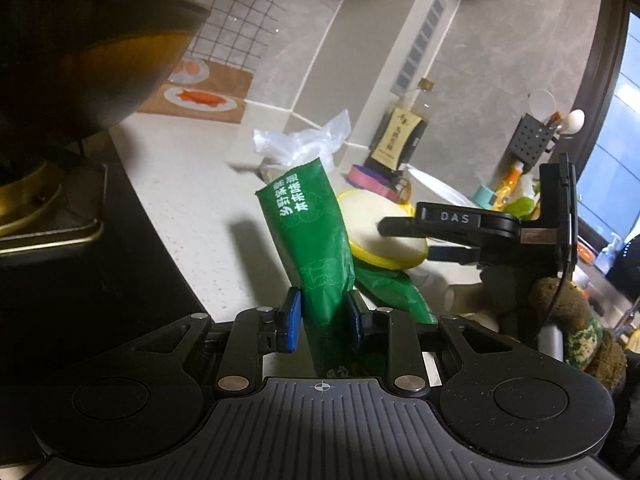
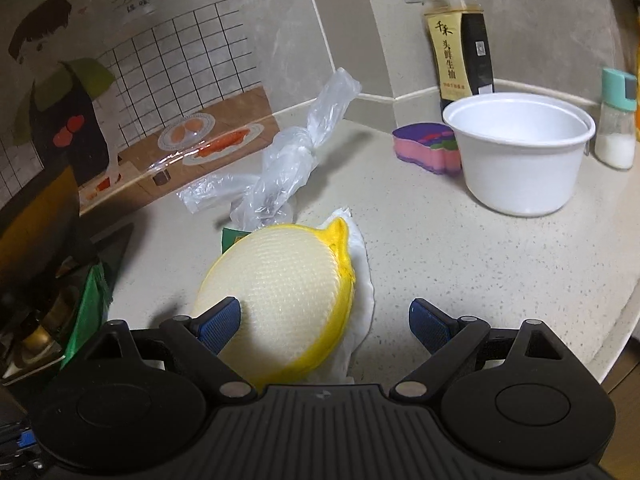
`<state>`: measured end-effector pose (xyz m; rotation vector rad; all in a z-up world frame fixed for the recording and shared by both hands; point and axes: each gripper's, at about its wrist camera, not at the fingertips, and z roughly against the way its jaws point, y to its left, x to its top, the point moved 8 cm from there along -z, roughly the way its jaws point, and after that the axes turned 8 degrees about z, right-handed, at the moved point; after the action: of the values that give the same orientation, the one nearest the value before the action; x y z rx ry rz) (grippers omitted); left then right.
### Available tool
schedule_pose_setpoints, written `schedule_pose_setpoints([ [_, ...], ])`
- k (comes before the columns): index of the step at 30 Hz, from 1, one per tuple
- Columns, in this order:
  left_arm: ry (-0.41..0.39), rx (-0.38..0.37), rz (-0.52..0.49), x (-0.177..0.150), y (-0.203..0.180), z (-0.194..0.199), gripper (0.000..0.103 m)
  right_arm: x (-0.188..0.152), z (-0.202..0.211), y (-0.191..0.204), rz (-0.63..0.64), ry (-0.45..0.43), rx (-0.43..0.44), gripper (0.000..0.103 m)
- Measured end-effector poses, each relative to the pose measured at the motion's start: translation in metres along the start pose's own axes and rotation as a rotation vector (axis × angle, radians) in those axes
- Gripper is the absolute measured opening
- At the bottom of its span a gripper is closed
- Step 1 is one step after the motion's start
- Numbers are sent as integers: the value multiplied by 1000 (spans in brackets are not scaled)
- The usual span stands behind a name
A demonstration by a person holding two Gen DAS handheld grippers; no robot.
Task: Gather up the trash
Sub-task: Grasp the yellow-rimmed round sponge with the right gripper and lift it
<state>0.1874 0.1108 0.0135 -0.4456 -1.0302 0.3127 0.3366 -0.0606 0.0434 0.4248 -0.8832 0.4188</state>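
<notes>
A green snack packet (image 1: 312, 232) stands up from the pale counter, and my left gripper (image 1: 324, 320) is shut on its lower part, both blue pads pressing the film. More green film (image 2: 90, 300) shows at the left of the right wrist view. A round cream scrubber with a yellow rim (image 2: 280, 292) lies on a crumpled white paper (image 2: 360, 280). My right gripper (image 2: 324, 322) is open around the scrubber's near end, its left pad (image 2: 220, 322) over the scrubber and the right pad apart from it. That right gripper (image 1: 404, 240) also shows in the left wrist view, over the scrubber (image 1: 372, 236). A knotted clear plastic bag (image 2: 296, 152) lies behind.
A dark wok (image 1: 80, 48) on a gas stove (image 1: 40, 216) fills the left. A white plastic bowl (image 2: 520, 152), a pink-and-purple sponge (image 2: 424, 148), a soy sauce bottle (image 2: 460, 40) and a shaker (image 2: 618, 120) stand at the back right. The counter edge (image 2: 616, 320) curves at the right.
</notes>
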Motion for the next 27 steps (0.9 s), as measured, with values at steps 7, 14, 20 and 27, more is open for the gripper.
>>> schedule_pose_setpoints([
  [7,27,-48,4,-5,0,-1,29,6,9,25,106,-21,-10,40],
  [14,36,-57,-18,-8,-4,-2,29,2,19,43,139,8,76,35],
  [20,45,-54,-10,-7,-1,-3,29,-8,3,44,68,42,117,65],
  [27,57,-46,-5,-7,0,-6,29,-16,-13,52,1,91,196,54],
])
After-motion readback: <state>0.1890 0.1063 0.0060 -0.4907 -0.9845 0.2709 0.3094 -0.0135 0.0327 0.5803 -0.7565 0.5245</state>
